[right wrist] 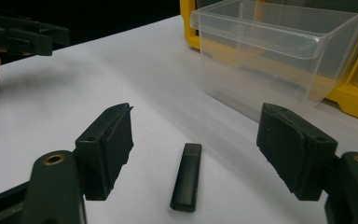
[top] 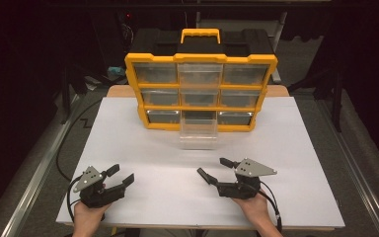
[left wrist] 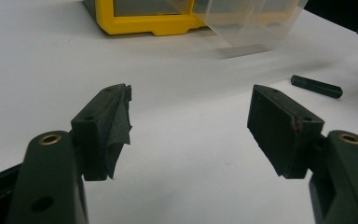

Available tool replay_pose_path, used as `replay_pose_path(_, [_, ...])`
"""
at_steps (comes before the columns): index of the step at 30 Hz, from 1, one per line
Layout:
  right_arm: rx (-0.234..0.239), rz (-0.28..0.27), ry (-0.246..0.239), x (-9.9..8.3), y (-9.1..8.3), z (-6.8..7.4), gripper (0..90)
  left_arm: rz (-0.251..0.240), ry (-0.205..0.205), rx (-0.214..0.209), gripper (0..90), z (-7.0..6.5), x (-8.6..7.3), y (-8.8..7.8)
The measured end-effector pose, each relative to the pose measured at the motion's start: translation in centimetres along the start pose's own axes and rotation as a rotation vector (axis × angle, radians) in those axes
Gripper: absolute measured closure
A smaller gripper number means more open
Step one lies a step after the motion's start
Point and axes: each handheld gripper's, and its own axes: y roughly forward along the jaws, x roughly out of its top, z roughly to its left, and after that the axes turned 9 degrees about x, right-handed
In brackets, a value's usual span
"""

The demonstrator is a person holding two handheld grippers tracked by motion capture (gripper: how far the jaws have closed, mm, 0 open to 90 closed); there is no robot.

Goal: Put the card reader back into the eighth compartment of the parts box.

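Observation:
A small black stick (right wrist: pixel 186 177) lies flat on the white table between the jaws of my open right gripper (right wrist: pixel 196 126), touching neither; it also shows as the black stick (left wrist: pixel 316 86) off to the right in the left gripper view. A clear plastic drawer (top: pixel 198 134) stands on the table in front of the yellow organizer (top: pixel 201 58), just beyond the right gripper (top: pixel 210 166). My left gripper (top: pixel 125 173) rests open near the front left with nothing between its jaws (left wrist: pixel 191 112). The lining of its left pad (left wrist: pixel 119 123) is peeling.
The organizer's other clear drawers are shut in their slots. The white table top (top: pixel 286 163) ends just behind my hands at the front edge. A dark floor and metal rails (top: pixel 34 173) flank the table. The left gripper (right wrist: pixel 23 37) appears far off in the right gripper view.

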Motion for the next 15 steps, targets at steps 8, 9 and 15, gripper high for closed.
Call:
replay_pose_path(8, [0.004,0.147,0.027,1.3,1.1,-0.3,31.0,0.0,0.002,0.003,30.7,0.0,0.0,0.0])
replay_pose_path(9, [0.007,0.186,0.037,1.6,1.3,-0.3,31.2,0.0,0.002,0.003,30.7,0.0,0.0,0.0])
replay_pose_path(15, [-0.001,0.3,0.034,2.7,1.9,-0.3,37.1,0.001,0.002,0.002,30.7,0.0,0.0,-0.1])
